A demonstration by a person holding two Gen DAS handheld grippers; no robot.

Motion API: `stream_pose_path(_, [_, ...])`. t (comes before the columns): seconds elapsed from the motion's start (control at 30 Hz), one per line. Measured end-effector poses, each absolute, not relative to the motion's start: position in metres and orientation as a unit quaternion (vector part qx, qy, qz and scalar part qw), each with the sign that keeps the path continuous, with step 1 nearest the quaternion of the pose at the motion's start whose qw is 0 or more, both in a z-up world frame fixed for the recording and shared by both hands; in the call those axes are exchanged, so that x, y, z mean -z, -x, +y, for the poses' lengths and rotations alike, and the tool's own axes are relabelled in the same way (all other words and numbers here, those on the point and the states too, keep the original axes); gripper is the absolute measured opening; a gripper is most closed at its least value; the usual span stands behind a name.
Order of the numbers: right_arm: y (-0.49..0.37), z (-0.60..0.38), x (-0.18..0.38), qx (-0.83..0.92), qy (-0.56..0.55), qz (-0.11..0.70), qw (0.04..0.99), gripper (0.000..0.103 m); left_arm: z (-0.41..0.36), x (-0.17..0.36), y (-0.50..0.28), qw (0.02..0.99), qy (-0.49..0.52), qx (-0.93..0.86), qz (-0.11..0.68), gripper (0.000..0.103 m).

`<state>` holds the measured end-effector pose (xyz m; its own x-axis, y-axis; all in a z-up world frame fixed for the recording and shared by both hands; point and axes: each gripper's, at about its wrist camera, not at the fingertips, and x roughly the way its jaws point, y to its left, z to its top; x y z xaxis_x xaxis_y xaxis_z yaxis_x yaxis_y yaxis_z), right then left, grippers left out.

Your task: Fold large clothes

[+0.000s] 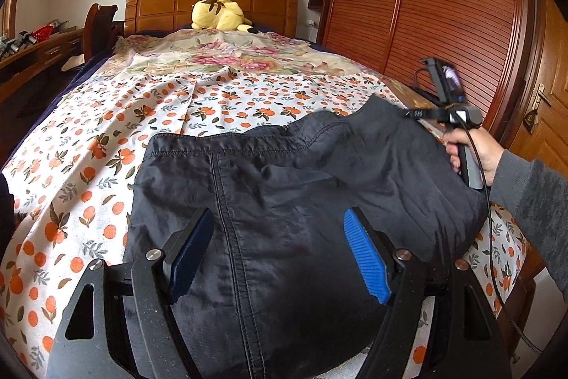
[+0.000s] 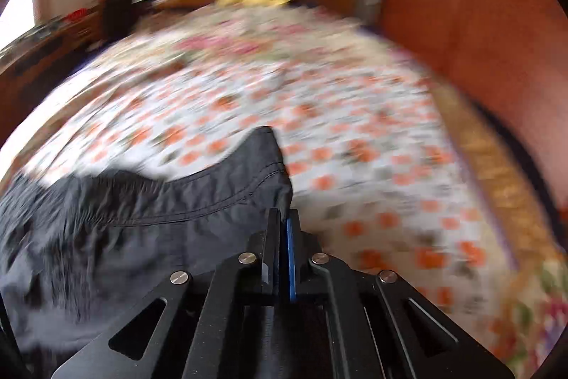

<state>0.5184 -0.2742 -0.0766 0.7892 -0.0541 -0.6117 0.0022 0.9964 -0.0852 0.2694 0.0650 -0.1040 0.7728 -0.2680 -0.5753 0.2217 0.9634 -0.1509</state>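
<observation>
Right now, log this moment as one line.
stage: folding | left gripper: open over garment | right gripper: shut on garment edge | surface: bed

Left gripper [image 1: 278, 237]: jaws held wide apart, tilted downward, one pad [image 1: 365, 258] blue and ribbed, the other dark, with black cloth lying between them but not pressed. Right gripper [image 2: 283, 219]: jaws closed together on a fold of the black garment [image 2: 149, 201], tilted downward. Right hand [image 1: 472, 155]: wrapped around the gripper's handle at the right of the scene, grey sleeve [image 1: 532, 201] behind it.
</observation>
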Motion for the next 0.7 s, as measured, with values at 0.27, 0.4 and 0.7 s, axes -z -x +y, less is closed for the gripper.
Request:
stream_pose_path(0.27, [-0.527,-0.275,0.085,0.05,0.062,0.361,0.929,0.031,0.073,0.098,-0.265,0.943,0.043,0.127,0.304,0.077])
stream_pose_path(0.4, [-0.517,-0.245,0.077,-0.001,0.081,0.352,0.932,0.04,0.082,0.094,-0.263,0.946,0.045,0.118,0.299,0.077])
stream_pose_path(0.7, [-0.503,-0.124,0.083,-0.164,0.099,0.371,0.908,0.043,0.119,0.086,-0.256,0.952,0.064,0.087,0.287,0.077])
